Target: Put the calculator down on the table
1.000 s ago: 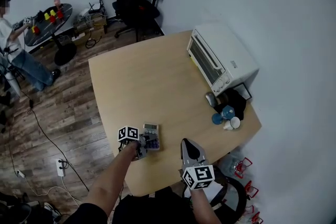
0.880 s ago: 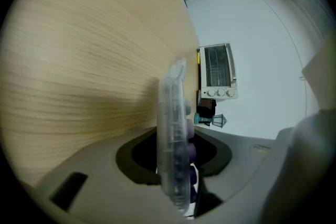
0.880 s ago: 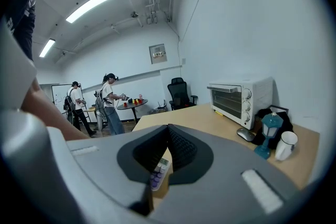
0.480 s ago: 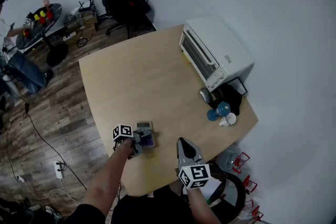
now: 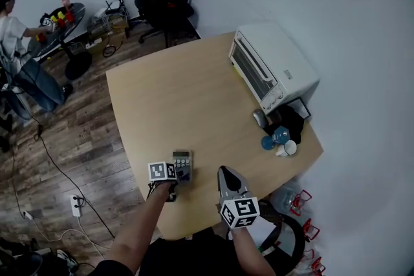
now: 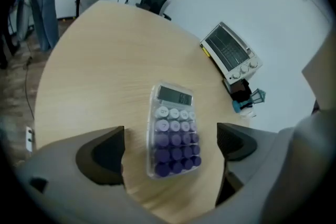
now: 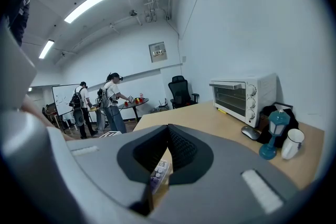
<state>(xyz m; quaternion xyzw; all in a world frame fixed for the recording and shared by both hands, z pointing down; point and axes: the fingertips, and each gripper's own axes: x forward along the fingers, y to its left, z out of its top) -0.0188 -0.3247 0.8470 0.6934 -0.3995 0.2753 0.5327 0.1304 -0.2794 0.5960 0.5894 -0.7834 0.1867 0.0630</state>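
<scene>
Head view only puts your left gripper (image 5: 169, 183) beside the calculator (image 5: 182, 165). The left gripper view shows more: jaws opening, calculator flat on the table (image 5: 181, 100) between them, pads clear of it, well apart from the oven (image 5: 272, 71). Right gripper (image 7: 168, 136) is clenched and empty.

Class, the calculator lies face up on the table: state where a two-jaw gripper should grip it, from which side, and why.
Grip the calculator across its two long edges, at the key block, coming from above. It lies flat on the table, long and narrow, so its short width probably suits the jaws best. The left gripper, jaws opening, straddles it without touching.
</scene>
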